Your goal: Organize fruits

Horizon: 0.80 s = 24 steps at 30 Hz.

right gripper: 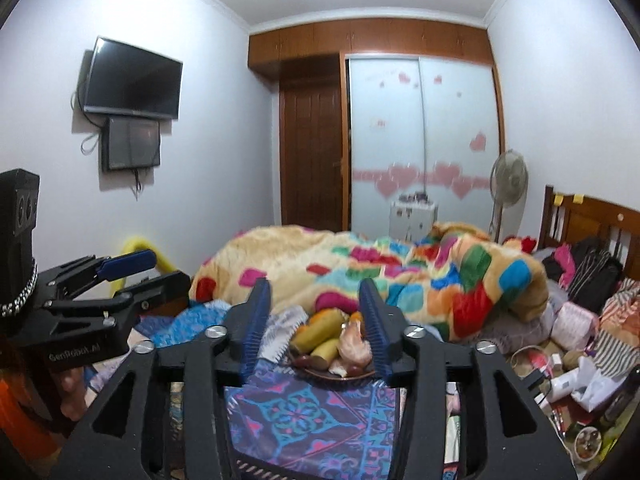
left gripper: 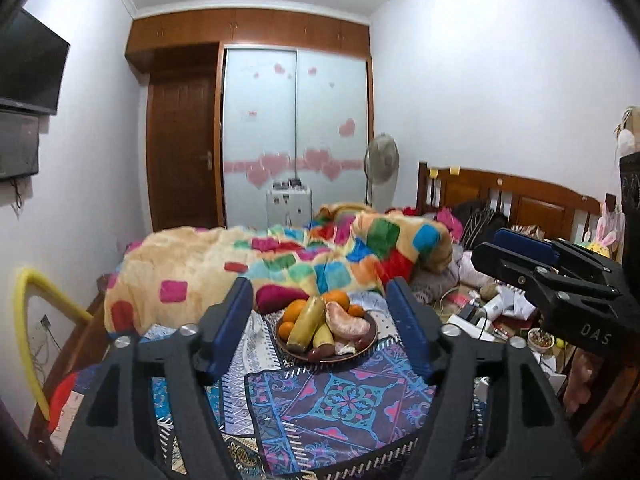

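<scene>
A dark round plate (left gripper: 366, 350) on a patterned cloth holds fruit: oranges (left gripper: 337, 299), two yellow bananas (left gripper: 307, 323), a peeled pomelo piece (left gripper: 345, 322) and a dark fruit at the front. My left gripper (left gripper: 320, 320) is open and empty, held above and short of the plate. My right gripper (right gripper: 316, 320) is open and empty, also short of the plate (right gripper: 352, 376); the bananas (right gripper: 320, 330) and pomelo piece (right gripper: 354, 346) show between its fingers. Each gripper shows in the other's view: the right one (left gripper: 516, 256) at the right, the left one (right gripper: 160, 270) at the left.
The patterned cloth (left gripper: 340, 404) covers a surface beside a bed with a colourful blanket (left gripper: 280, 264). Clutter of boxes, papers and a small bowl (left gripper: 541, 338) lies to the right. A yellow hoop (left gripper: 28, 320) stands at the left. Wardrobe, door and fan are far behind.
</scene>
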Motion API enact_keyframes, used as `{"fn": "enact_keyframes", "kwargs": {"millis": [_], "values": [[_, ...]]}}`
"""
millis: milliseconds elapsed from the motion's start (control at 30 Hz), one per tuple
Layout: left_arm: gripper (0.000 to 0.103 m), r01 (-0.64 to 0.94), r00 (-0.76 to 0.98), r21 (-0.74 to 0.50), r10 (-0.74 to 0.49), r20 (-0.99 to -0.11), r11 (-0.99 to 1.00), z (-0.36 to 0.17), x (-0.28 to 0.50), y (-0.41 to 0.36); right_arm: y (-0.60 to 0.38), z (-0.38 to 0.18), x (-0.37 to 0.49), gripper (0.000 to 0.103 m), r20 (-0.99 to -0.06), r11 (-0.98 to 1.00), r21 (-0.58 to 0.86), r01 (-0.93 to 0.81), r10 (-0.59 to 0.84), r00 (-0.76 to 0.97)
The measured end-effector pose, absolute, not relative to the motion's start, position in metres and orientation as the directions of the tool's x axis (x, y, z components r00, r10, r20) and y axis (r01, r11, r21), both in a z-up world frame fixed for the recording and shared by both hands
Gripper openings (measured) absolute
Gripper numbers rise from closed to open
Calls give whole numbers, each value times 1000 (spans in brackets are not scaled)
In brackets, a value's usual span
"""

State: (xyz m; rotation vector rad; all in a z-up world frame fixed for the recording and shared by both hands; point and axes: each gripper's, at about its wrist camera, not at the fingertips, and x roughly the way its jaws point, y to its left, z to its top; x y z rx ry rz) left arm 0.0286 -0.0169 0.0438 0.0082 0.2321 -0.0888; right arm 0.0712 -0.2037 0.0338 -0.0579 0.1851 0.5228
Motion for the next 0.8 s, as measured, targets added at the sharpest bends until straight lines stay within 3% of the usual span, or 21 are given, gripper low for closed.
{"fn": "enact_keyframes", "kwargs": {"millis": [67, 133, 333, 500, 800], "values": [[79, 80, 977, 6, -78, -200, 997, 48, 14, -18, -204, 37, 60, 59, -162, 871, -16, -492, 483, 861], [93, 73, 983, 9, -70, -171, 997, 51, -1, -19, -203, 40, 51, 65, -140, 874, -15, -487, 480, 866], [103, 46, 991, 20, -43, -128, 999, 55, -20, -21, -203, 43, 38, 86, -91, 890, -14, -455, 452, 887], [103, 43, 992, 9, -41, -119, 999, 56, -25, -19, -207, 42, 33, 102, -71, 898, -9, -440, 438, 896], [103, 38, 992, 0, -38, -117, 999, 54, -27, -19, -207, 39, 30, 103, -73, 901, -5, -434, 432, 899]]}}
